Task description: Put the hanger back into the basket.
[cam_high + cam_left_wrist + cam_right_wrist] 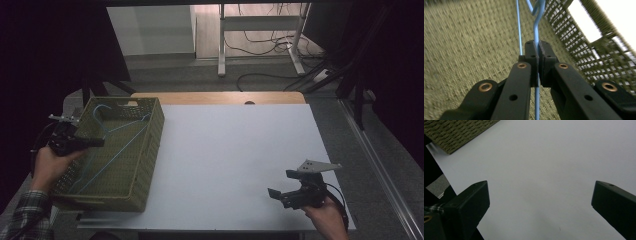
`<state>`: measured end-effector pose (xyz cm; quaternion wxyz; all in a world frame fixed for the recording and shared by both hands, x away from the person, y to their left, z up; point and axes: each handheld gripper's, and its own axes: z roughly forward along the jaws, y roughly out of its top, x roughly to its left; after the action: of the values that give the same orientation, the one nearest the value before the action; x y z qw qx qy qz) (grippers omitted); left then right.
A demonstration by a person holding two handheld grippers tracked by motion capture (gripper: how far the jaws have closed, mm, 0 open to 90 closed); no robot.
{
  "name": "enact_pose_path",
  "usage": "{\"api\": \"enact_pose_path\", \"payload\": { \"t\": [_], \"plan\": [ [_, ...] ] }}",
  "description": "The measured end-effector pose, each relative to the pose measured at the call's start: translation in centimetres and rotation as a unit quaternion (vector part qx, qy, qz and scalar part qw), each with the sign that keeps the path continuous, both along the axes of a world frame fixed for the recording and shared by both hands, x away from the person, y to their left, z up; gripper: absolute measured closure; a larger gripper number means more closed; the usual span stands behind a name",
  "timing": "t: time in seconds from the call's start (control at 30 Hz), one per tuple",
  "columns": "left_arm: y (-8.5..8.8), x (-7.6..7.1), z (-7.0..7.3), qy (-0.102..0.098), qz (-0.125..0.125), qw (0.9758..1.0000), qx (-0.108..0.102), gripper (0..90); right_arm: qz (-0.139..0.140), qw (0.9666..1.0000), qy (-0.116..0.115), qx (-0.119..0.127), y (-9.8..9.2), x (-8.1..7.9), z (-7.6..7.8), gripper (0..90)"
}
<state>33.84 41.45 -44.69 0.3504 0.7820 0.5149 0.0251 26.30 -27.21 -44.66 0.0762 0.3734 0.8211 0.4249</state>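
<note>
From above, my left gripper point(95, 142) reached into the olive-green woven plastic basket point(150, 150), where the thin blue wire hanger point(112, 145) lay. My right gripper point(280, 185) hovered well right of the basket.

Along my left jaws, they pinched the hanger's wire point(536, 35) tight.

Along my right jaws, they stood spread over bare white tabletop point(544, 165).

I judged this the grasp; next, lifting clear of the basket's wall.

A white surface point(240, 160) lies bare over a wooden top point(220, 97). Beyond it, cables point(265, 45) trail across the floor under a white-legged frame point(222, 45).
</note>
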Motion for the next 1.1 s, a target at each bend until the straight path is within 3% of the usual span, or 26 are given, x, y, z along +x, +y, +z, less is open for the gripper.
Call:
{"api": "enact_pose_path", "payload": {
  "t": [0.13,0.23,0.33,0.37,0.53,0.67,0.87,1.0,1.1],
  "plan": [
    [0.0,0.1,-1.1,0.013,0.019,0.9997,0.008,87.2,0.000,1.0000,-0.004,-0.003,0.0,0.0,-0.1,1.4],
    [0.0,0.1,-1.3,0.013,0.041,0.9985,0.035,84.4,0.000,0.9999,-0.011,-0.008,-0.1,-0.1,-0.2,1.3],
    [-0.2,-0.1,-0.9,0.002,0.058,0.9967,0.057,66.2,0.001,0.9998,-0.016,-0.011,-0.1,-0.2,-0.2,1.3],
    [-0.3,-0.2,-0.8,-0.002,0.062,0.9961,0.063,64.1,0.001,0.9998,-0.018,-0.011,-0.1,-0.2,-0.2,1.3],
    [-1.0,-1.1,0.4,-0.037,0.079,0.9938,0.068,42.4,-0.003,0.9996,-0.024,-0.014,-0.2,-0.5,0.1,1.3],
    [-1.7,-2.1,1.4,-0.070,0.068,0.9942,0.045,28.0,-0.004,0.9995,-0.029,-0.012,-0.3,-0.6,0.3,1.3],
    [-3.9,-4.2,3.0,-0.101,0.035,0.9940,0.024,16.1,-0.006,0.9993,-0.035,-0.013,-0.3,-1.0,0.5,1.3],
    [-5.3,-5.6,3.8,-0.116,0.016,0.9930,-0.010,11.9,-0.009,0.9993,-0.034,-0.013,-0.4,-1.3,0.6,1.2],
    [-6.4,-6.9,4.0,-0.129,0.003,0.9909,-0.039,9.3,-0.011,0.9992,-0.038,-0.013,-0.5,-1.6,0.7,1.3]
  ]
}}
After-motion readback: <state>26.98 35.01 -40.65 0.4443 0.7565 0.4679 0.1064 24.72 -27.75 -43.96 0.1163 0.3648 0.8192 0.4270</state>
